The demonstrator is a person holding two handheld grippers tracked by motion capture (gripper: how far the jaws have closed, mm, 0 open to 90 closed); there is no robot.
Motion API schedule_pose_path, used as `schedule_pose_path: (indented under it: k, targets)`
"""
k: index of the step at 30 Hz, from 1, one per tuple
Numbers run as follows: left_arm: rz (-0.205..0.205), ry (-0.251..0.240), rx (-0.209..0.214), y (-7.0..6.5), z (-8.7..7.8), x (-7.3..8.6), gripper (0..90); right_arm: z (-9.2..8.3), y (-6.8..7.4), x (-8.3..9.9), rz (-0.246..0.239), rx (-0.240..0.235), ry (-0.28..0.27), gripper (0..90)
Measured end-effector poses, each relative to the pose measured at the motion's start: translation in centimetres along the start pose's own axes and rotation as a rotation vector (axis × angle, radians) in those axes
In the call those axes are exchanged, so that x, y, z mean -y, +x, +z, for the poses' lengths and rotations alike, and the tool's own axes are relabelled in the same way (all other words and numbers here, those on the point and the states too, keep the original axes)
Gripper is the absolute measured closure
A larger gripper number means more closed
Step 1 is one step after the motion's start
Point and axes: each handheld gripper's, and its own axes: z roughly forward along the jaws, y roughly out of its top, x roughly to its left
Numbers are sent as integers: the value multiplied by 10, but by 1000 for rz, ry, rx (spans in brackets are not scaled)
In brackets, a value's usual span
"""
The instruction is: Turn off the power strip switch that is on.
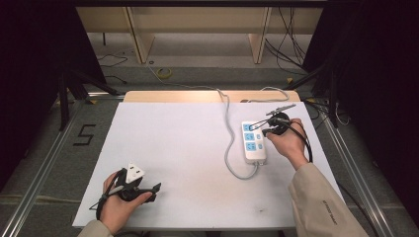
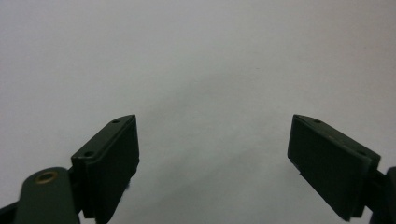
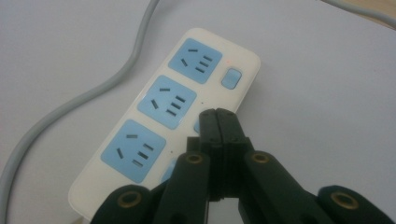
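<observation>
Near the desk's front-left corner, left gripper rests w/ fingers spread wide, nothing btwn them. Grey cord curves mid-right. On the right, white power strip w/ blue sockets lies flat; right gripper, fingers pressed together, tips over its middle switch.

Right claw over power strip on white table; left claw near front edge.
</observation>
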Motion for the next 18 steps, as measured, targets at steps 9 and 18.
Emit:
schedule_pose_path:
  k: [9, 18]
  targets:
    - [-3, -2, -2, 0, -1, 0, 164, 4, -1, -5, 2, 1, 4, 900]
    - [0, 0, 0, 0, 0, 0, 165, 8, -3, -10, 8, 3, 6, 900]
